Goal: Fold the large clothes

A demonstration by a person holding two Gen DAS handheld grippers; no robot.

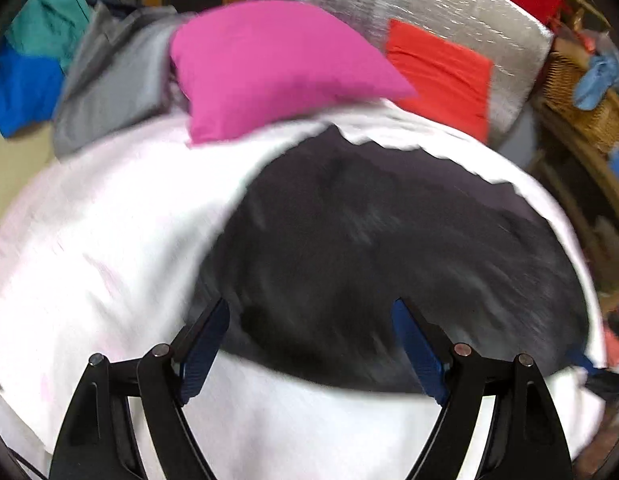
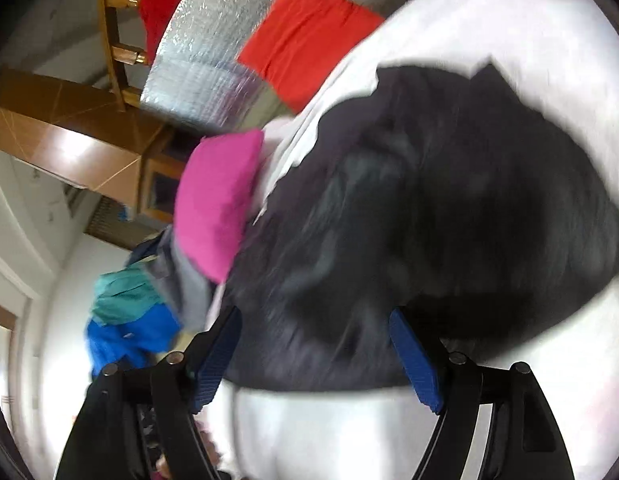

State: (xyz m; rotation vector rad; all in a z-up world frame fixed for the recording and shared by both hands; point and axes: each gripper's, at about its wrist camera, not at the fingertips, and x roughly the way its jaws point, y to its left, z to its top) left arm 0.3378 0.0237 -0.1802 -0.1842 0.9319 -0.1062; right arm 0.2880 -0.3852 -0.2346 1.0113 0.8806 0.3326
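Note:
A large black garment (image 1: 389, 248) lies spread on a white sheet (image 1: 109, 240) that covers the bed. My left gripper (image 1: 311, 308) hovers over the garment's near edge, jaws wide apart, nothing between the blue pads (image 1: 205, 348). In the right wrist view the same black garment (image 2: 429, 220) fills the middle, and the picture is tilted and blurred. My right gripper (image 2: 315, 316) stands open above the cloth's near edge, with its blue pads (image 2: 415, 360) apart and no fabric pinched.
A pink pillow (image 1: 269, 68) lies at the head of the bed beside a red cloth (image 1: 441, 76) on a silver foil panel (image 1: 449, 12). Grey (image 1: 113, 80), teal and blue garments (image 1: 25, 88) are piled left. A wicker basket (image 1: 581, 96) stands right.

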